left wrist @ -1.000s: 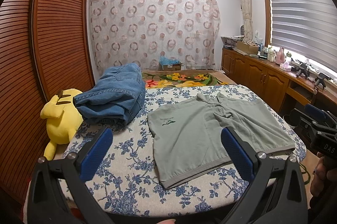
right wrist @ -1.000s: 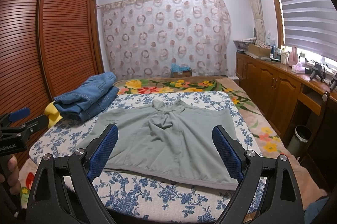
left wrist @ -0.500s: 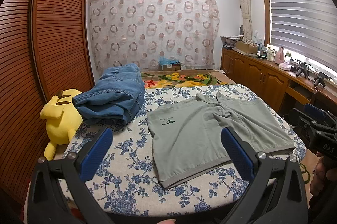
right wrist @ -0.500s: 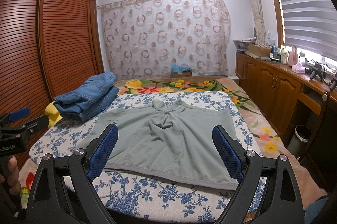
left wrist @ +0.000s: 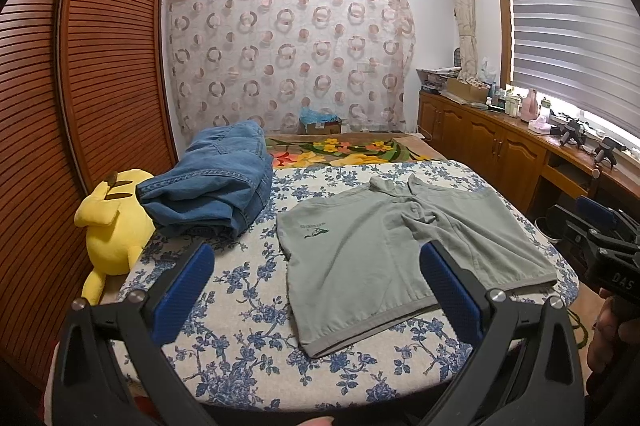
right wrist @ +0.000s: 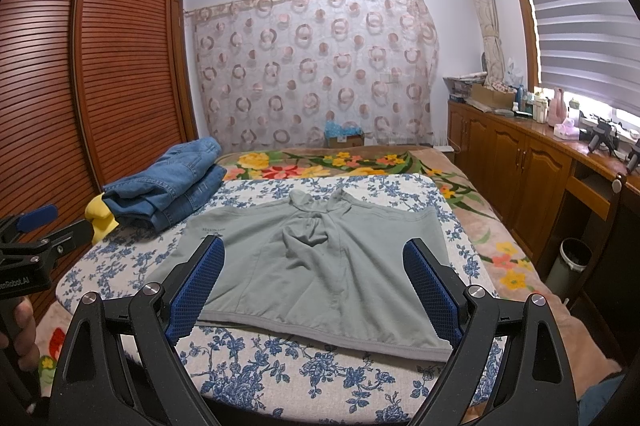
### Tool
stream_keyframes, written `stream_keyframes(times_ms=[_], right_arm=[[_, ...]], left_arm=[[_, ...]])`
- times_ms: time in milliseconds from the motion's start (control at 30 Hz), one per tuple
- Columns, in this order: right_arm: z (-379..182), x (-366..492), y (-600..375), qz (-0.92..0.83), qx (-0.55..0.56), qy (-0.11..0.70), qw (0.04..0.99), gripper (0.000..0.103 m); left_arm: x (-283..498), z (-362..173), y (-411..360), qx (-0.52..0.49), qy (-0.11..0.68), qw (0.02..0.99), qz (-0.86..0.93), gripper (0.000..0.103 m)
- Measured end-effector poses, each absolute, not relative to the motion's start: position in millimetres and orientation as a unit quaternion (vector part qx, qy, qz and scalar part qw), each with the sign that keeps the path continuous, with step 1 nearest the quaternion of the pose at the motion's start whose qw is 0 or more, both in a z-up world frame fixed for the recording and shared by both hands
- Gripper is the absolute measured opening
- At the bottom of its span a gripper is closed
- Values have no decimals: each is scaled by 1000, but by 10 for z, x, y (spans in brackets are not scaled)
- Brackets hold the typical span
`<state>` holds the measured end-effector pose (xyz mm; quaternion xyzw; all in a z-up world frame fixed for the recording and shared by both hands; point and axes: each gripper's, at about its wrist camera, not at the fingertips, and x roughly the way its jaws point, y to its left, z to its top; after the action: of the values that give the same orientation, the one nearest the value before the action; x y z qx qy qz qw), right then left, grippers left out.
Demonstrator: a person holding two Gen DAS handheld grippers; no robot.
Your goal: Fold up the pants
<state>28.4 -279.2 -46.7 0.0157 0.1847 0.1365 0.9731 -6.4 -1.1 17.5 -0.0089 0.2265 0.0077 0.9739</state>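
Grey-green shorts (left wrist: 392, 250) lie spread flat on the blue-flowered board (left wrist: 240, 338), waistband toward me, crumpled at the crotch; they also show in the right wrist view (right wrist: 320, 266). My left gripper (left wrist: 316, 290) is open and empty, held above the board's near edge, left of the shorts' middle. My right gripper (right wrist: 314, 286) is open and empty, held above the near waistband. The right gripper also shows at the right edge of the left wrist view (left wrist: 600, 242); the left gripper shows at the left edge of the right wrist view (right wrist: 36, 234).
Folded blue jeans (left wrist: 216, 181) lie on the board's far left, by a yellow plush toy (left wrist: 112, 226). A flowered bed (right wrist: 340, 161) lies behind. A slatted wardrobe (left wrist: 88, 73) is left; wooden cabinets (right wrist: 520, 161) and a bin (right wrist: 568, 262) are right.
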Motion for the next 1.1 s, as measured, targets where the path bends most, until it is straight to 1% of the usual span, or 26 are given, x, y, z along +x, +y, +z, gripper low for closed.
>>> stream_keyframes(times_ms=[233, 500, 800, 933, 1100], right_arm=[[-474, 268, -2886, 134, 15, 184, 974, 93], [-417, 331, -3086, 132, 4, 182, 974, 93], [-493, 697, -3270, 119, -14, 187, 975, 92], [-516, 856, -3404, 116, -22, 196, 973, 90], [-604, 978, -3571, 127, -7, 214, 968, 86]], left_arm=[[-56, 253, -74, -5, 232, 973, 0, 103], [270, 35, 38, 5, 250, 968, -19, 103], [571, -161, 35, 16, 278, 959, -42, 103], [699, -242, -12, 17, 288, 956, -52, 103], [829, -337, -79, 4, 300, 951, -69, 103]])
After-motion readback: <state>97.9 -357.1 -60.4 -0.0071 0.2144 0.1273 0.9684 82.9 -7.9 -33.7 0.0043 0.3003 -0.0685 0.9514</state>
